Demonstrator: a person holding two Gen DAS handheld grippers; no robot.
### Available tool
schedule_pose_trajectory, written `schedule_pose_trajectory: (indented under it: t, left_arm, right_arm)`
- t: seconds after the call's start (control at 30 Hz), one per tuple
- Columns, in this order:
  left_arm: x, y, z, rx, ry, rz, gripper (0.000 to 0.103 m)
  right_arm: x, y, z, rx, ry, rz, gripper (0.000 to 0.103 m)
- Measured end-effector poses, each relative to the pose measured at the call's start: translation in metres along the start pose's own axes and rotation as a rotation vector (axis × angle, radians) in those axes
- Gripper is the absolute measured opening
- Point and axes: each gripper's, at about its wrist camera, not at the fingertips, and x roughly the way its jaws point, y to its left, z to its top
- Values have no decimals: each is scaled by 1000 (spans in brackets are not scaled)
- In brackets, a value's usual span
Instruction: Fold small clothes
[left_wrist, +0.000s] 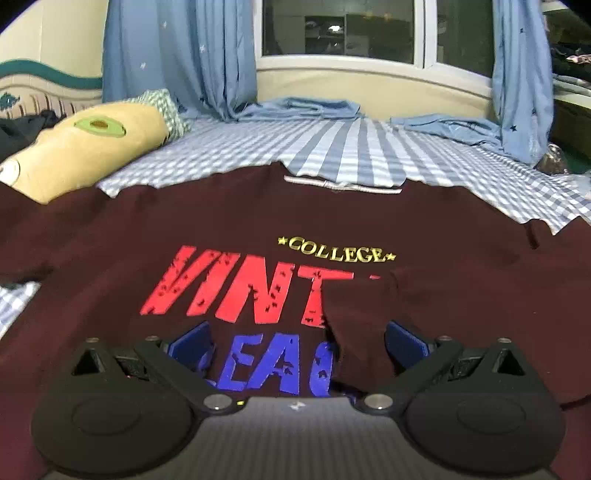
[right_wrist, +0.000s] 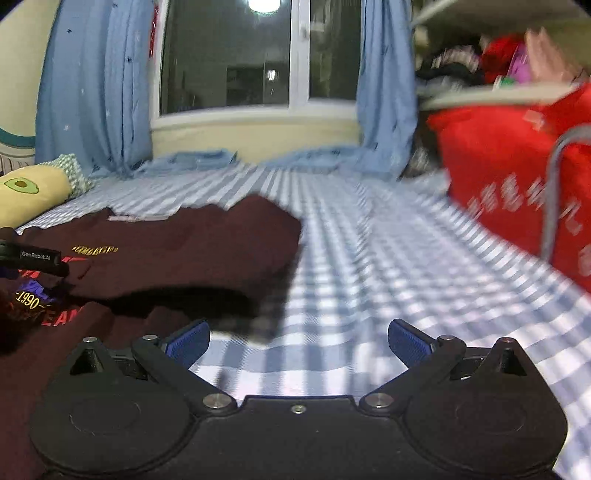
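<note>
In the left wrist view the maroon shirt (left_wrist: 258, 229) lies print-up across the middle of the frame on the checked bed (left_wrist: 354, 147), collar toward the window. One flap of it is already turned in over the print at lower right. The left claw (left_wrist: 297, 341) hangs wide open above the print, holding nothing. In the right wrist view, which is blurred, the shirt sits at left with its side folded over, and the right claw (right_wrist: 299, 341) is wide open and empty over bare bed. I judge the fold begun: other side and lengthwise fold remain.
</note>
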Motion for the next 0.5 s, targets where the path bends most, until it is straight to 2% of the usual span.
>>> schedule_pose_trajectory:
  t: [0.13, 0.4, 0.5]
  left_arm:
    - [8, 8, -4, -47, 12, -35, 102]
    - [9, 9, -6, -57, 13, -38, 102]
    - [9, 8, -5, -52, 18, -34, 102]
  right_arm:
    - [29, 5, 5, 12, 56, -22, 103]
    - [54, 4, 21, -11, 27, -60, 103]
    - [63, 1, 22, -13, 44, -124, 102]
